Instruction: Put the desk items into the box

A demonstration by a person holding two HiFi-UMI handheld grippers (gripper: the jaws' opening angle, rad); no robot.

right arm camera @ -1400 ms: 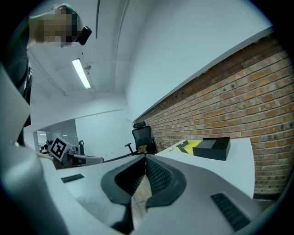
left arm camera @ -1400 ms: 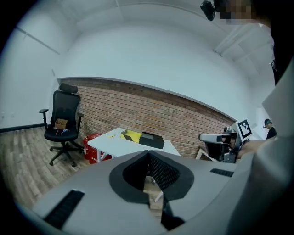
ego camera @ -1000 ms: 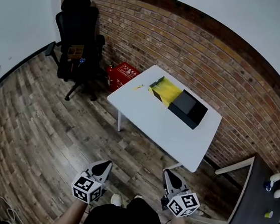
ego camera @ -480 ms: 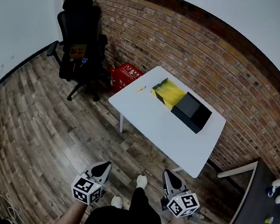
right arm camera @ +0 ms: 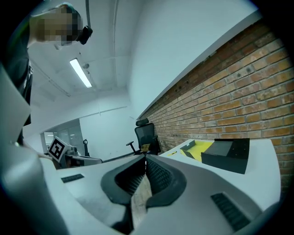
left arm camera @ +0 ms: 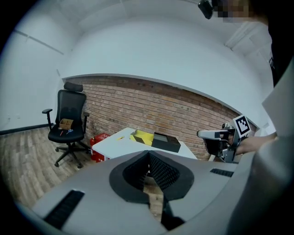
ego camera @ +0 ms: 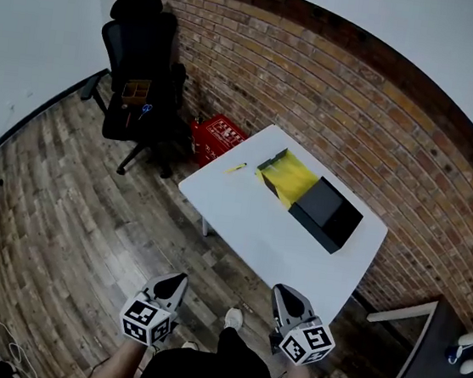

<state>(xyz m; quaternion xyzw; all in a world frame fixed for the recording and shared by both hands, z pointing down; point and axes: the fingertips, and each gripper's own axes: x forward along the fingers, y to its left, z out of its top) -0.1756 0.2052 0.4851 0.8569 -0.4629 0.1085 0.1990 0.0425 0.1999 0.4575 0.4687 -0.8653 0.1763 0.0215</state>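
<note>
Left gripper [ego camera: 174, 281] and right gripper [ego camera: 284, 292] are both clenched empty. The white table [ego camera: 245, 219] now sits lower in the head view. On it, the black box [ego camera: 328, 212] shows a dark interior, beside a yellow tray [ego camera: 288, 176].

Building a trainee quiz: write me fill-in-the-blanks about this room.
The black box sits on the ___ table.
The red crate stands near the ___ wall.
The left tool and right tool both have their jaws ___.
Missing: white; brick; shut.

Head view high, steeply downward; both gripper views low, toward shared table [ego camera: 250, 220]
</note>
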